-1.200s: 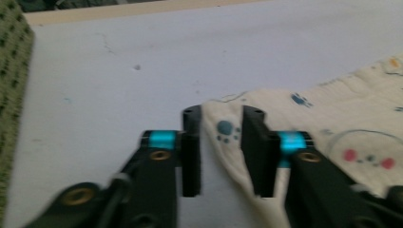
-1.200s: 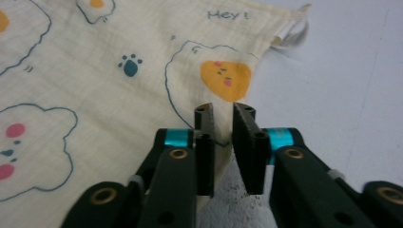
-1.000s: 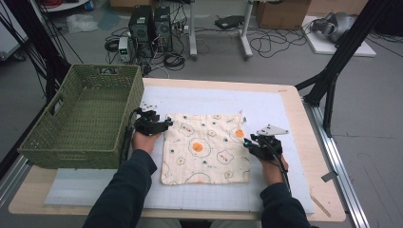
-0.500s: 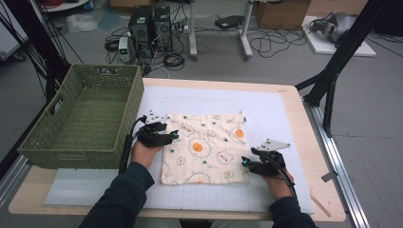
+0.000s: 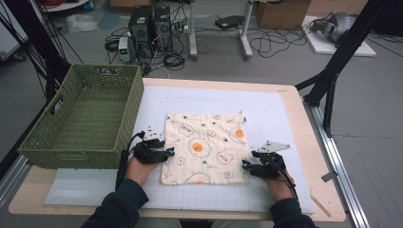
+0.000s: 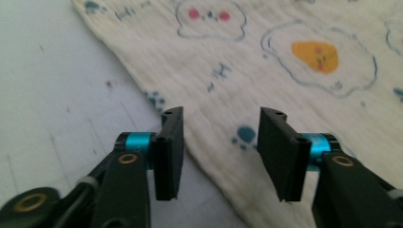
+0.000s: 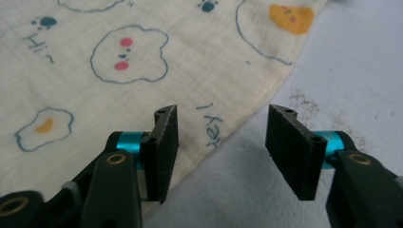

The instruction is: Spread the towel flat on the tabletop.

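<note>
On the white mat (image 5: pixel 266 118) that covers the wooden table (image 5: pixel 304 123), a cream cloth (image 5: pixel 204 147) printed with fried eggs and bear faces lies flat and spread out, roughly square, with its near edge toward the person. Each gripper sits at one near corner. The left gripper (image 5: pixel 168 152) is at the cloth's left edge near the bottom corner; the left gripper view shows that edge running between its jaws, which have just been closing but stand partly open, gripping nothing (image 6: pixel 221 147). The right gripper (image 5: pixel 244 165) is at the bottom right corner; the right gripper view shows the cloth's edge passing between its jaws, also partly open and not pinching (image 7: pixel 221 152). Both hands are about equally close, so the next move likely means closing on both corners together. To the left, just beside the cloth's side of the mat, a green woven basket (image 5: pixel 57 137) stands empty.
</note>
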A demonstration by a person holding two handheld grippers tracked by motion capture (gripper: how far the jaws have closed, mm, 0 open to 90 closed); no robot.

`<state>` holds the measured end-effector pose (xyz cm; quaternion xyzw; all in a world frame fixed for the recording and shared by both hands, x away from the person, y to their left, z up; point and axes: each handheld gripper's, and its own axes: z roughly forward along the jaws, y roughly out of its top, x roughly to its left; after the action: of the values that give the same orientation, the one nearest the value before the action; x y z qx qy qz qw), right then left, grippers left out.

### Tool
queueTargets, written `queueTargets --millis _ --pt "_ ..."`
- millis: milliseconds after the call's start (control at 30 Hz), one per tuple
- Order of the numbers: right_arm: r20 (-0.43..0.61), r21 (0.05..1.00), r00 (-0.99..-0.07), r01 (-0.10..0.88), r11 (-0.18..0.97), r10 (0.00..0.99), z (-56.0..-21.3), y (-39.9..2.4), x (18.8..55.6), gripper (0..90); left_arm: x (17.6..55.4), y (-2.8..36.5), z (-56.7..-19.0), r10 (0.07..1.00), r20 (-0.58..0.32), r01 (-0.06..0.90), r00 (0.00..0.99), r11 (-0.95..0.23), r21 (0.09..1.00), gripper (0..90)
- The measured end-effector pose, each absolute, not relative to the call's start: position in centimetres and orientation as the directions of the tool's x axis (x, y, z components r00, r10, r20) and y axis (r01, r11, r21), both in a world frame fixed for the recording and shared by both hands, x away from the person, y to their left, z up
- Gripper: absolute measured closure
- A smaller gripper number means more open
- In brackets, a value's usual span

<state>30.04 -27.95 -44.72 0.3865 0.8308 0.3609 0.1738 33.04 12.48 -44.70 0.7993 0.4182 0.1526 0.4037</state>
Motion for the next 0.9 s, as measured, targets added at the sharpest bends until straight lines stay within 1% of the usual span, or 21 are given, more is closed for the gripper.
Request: queueTargets --millis 33,100,133,200,233,267,333,533,633,667,700,733,767,800,867,900 --pt "0.003 0.734 -0.639 0.524 0.432 0.769 -44.7 -28.0 30.1 47.0 32.3 12.5 -44.9 0.784 -0.033 0.504 0.62 -0.366 0.782 59.3" --pt "0.024 0.727 -0.642 0.537 0.427 0.767 -44.7 -28.1 30.2 50.3 32.1 12.7 -44.9 0.771 -0.04 0.498 0.635 -0.37 0.784 77.9" --pt "0.029 0.723 -0.648 0.539 0.432 0.761 -44.6 -28.1 30.1 56.0 32.1 12.8 -44.9 0.769 -0.043 0.498 0.638 -0.37 0.784 82.7" --pt "0.044 0.715 -0.655 0.548 0.434 0.754 -44.4 -28.0 29.9 67.3 32.1 12.9 -44.9 0.768 -0.043 0.5 0.639 -0.372 0.782 85.3" --pt "0.045 0.71 -0.665 0.546 0.444 0.746 -44.3 -27.9 29.8 76.9 32.1 13.0 -44.9 0.768 -0.044 0.5 0.639 -0.371 0.782 85.4" --pt "0.055 0.703 -0.668 0.553 0.447 0.742 -44.2 -27.8 29.6 83.6 32.1 13.1 -44.9 0.77 -0.047 0.502 0.636 -0.366 0.784 85.4" --pt "0.035 0.688 -0.672 0.553 0.47 0.74 -43.9 -27.5 29.1 86.3 32.2 13.1 -44.9 0.77 -0.053 0.504 0.636 -0.362 0.784 85.2" --pt "0.036 0.651 -0.654 0.589 0.479 0.756 -43.4 -28.5 27.4 86.5 32.2 13.1 -45.0 0.748 -0.085 0.504 0.659 -0.354 0.788 83.8" --pt "0.058 0.647 -0.653 0.601 0.47 0.755 -43.4 -29.0 26.9 85.6 32.1 12.9 -45.0 0.742 -0.08 0.496 0.666 -0.36 0.79 83.7" --pt "0.07 0.651 -0.656 0.601 0.464 0.751 -43.4 -29.1 26.9 81.6 32.1 12.9 -45.0 0.742 -0.08 0.497 0.666 -0.361 0.789 83.3" --pt "0.077 0.662 -0.651 0.6 0.449 0.755 -43.4 -29.2 26.9 73.9 32.2 13.0 -45.0 0.745 -0.081 0.499 0.662 -0.358 0.789 81.2" --pt "0.087 0.671 -0.64 0.604 0.43 0.763 -43.4 -29.4 27.0 68.6 32.1 13.1 -44.9 0.755 -0.086 0.506 0.65 -0.345 0.791 76.2" --pt "0.087 0.684 -0.628 0.602 0.411 0.774 -43.3 -29.5 27.2 61.2 32.1 13.2 -44.9 0.763 -0.098 0.514 0.639 -0.328 0.793 67.1" --pt "0.083 0.702 -0.614 0.595 0.392 0.785 -43.2 -29.7 27.4 57.9 32.1 13.3 -44.8 0.763 -0.107 0.517 0.637 -0.32 0.794 61.2" --pt "0.072 0.73 -0.594 0.578 0.363 0.801 -42.9 -29.9 27.9 52.6 32.0 13.3 -44.7 0.764 -0.11 0.515 0.636 -0.314 0.797 52.7" --pt "0.065 0.74 -0.578 0.575 0.35 0.813 -42.8 -29.9 28.3 51.8 31.7 13.3 -44.6 0.748 -0.103 0.501 0.656 -0.33 0.8 53.1"
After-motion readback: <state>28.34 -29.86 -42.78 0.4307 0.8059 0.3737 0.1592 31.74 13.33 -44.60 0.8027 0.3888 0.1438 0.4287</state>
